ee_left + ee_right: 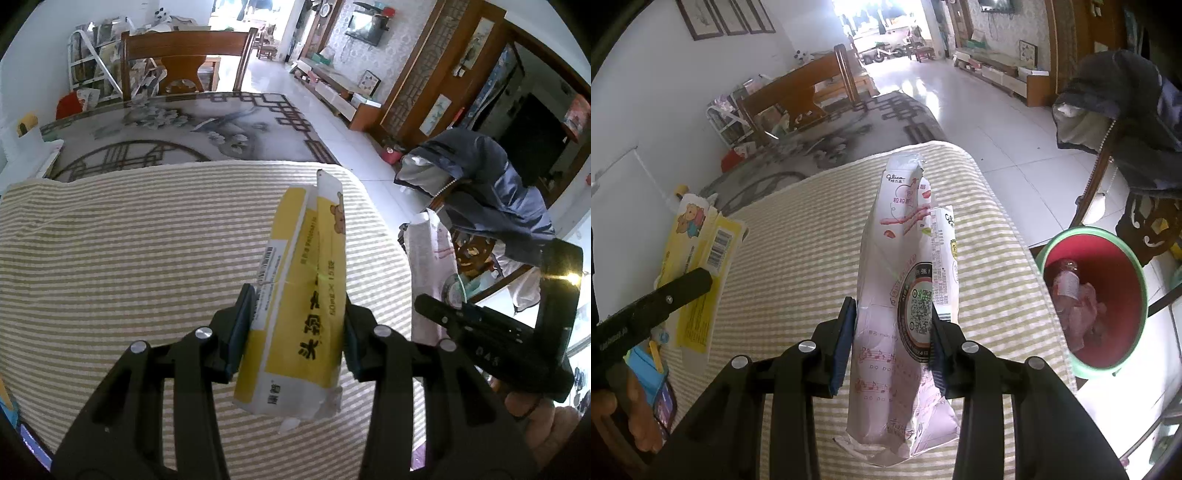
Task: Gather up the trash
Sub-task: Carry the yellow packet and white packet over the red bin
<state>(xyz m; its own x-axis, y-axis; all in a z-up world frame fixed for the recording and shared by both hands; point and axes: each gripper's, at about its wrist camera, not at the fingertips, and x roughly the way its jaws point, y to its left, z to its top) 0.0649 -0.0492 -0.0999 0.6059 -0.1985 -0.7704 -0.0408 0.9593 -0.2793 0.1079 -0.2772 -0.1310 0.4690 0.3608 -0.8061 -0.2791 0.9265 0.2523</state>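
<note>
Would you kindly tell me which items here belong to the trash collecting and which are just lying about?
Job: yellow box in left tool; pink box in right tool; red bin.
Lying about: blue jacket; wooden chair; striped cloth.

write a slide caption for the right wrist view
Right gripper clamps a torn pink snack box above the striped cloth, with the red bin waiting at right.
</note>
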